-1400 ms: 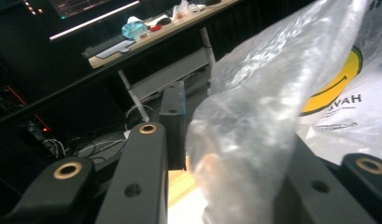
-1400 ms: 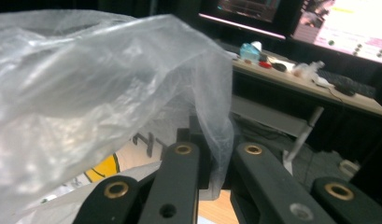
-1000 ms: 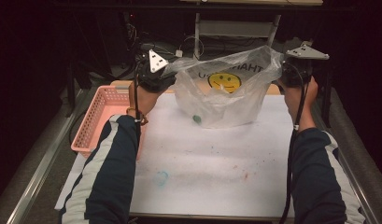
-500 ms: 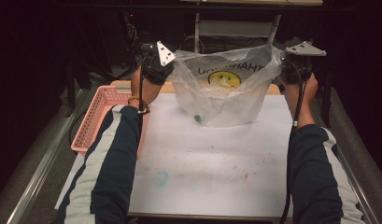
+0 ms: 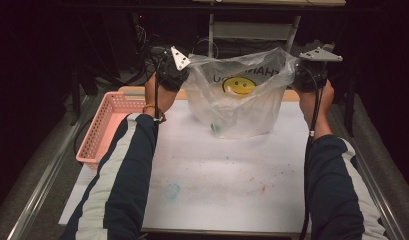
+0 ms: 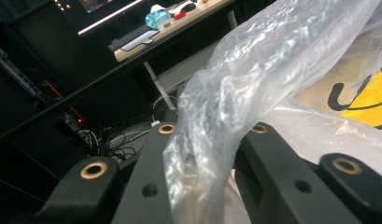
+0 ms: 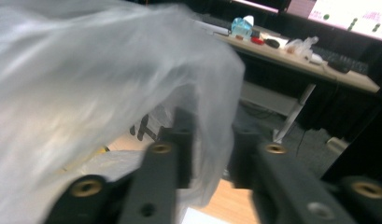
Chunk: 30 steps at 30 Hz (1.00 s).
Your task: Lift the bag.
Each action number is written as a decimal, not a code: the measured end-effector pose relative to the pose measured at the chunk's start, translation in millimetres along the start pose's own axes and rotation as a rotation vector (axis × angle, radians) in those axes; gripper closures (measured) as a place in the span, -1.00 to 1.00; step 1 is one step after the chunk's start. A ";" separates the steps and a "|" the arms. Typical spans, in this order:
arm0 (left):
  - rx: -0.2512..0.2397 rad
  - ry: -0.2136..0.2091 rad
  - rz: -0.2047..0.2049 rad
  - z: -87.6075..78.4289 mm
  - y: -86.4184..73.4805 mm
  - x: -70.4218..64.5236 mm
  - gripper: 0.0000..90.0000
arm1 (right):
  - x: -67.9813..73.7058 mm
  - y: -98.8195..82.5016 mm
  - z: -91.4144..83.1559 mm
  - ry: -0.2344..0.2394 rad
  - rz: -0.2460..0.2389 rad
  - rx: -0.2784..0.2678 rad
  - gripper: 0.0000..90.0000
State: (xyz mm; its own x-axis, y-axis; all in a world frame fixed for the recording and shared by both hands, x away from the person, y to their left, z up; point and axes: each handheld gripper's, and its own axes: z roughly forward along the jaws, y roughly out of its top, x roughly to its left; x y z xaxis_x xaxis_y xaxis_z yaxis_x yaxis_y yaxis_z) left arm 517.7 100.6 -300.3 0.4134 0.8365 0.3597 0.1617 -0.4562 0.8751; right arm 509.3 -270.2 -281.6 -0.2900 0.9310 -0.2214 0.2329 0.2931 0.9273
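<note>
Overhead, clear smiley-printed plastic bag (image 5: 237, 102) hangs crinkled, stretched open.

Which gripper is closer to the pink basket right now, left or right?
Left. The left gripper holds the plastic bag just beyond the pink basket's far end; the right gripper holds the bag's opposite side, across the table.

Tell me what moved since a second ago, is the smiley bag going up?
Barely. The left gripper tipped a little and edged toward the far side of the table, pulling its side of the plastic bag along. The right gripper hardly moved. Both kept the bag pinched by its top corners, its bottom resting on the table. The pink basket stayed put.
</note>
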 end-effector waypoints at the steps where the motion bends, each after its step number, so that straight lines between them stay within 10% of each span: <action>1: 0.000 0.000 -0.003 1.1 -0.6 -0.7 0.81 | -1.0 -1.8 -0.6 0.008 0.008 -0.004 0.48; 12: -0.032 -0.009 -0.058 -3.6 -2.7 2.5 0.73 | -7.1 -8.7 -30.9 0.030 0.008 -0.093 -0.27; 15: -0.062 -0.018 -0.076 -11.6 -0.5 6.2 0.31 | -8.1 -7.0 -41.1 0.025 0.005 -0.100 -0.33; 23: -0.162 -0.048 -0.128 -42.8 7.6 20.1 -0.08 | -8.4 -12.5 -55.5 0.033 0.009 -0.081 -0.35; 30: -0.184 -0.068 -0.185 -50.4 21.3 33.4 -0.16 | -12.0 -1.5 -45.3 0.041 0.001 -0.057 0.07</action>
State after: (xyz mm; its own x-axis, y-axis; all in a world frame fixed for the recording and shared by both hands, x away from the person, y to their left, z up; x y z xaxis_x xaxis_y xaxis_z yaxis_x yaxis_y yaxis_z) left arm 489.8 134.1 -253.3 0.4521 0.8754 0.1711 0.0769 -0.2294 0.9703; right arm 470.4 -291.6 -266.7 -0.3277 0.9214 -0.2091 0.1802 0.2782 0.9435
